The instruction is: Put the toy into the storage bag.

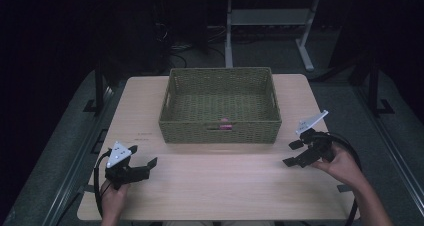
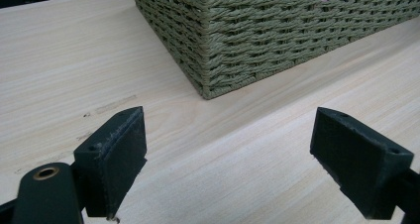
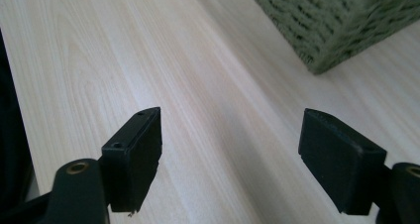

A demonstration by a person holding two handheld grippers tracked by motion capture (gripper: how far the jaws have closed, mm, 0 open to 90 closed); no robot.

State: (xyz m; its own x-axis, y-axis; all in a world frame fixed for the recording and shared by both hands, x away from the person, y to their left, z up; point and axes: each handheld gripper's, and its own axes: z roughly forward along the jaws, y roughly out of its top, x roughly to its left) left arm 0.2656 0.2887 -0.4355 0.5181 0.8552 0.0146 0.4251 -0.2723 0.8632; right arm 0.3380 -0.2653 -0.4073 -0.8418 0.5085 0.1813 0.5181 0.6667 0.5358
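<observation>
On the desk [image 1: 210, 181], the basket [image 1: 220, 104] sits at mid-far centre between the two grippers; judged light, stiff-walled and rough enough not to slip, it is best taken at both short end rims or handle slots. Left gripper [image 1: 145, 156] and right gripper [image 1: 292, 153] hover low near its front corners, fingers [image 2: 116, 159] released and empty.

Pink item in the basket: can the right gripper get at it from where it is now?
Probably yes. The right gripper is open and empty, the basket has no lid, and the pink item lies against its near wall; the reach must go over that wall.
</observation>
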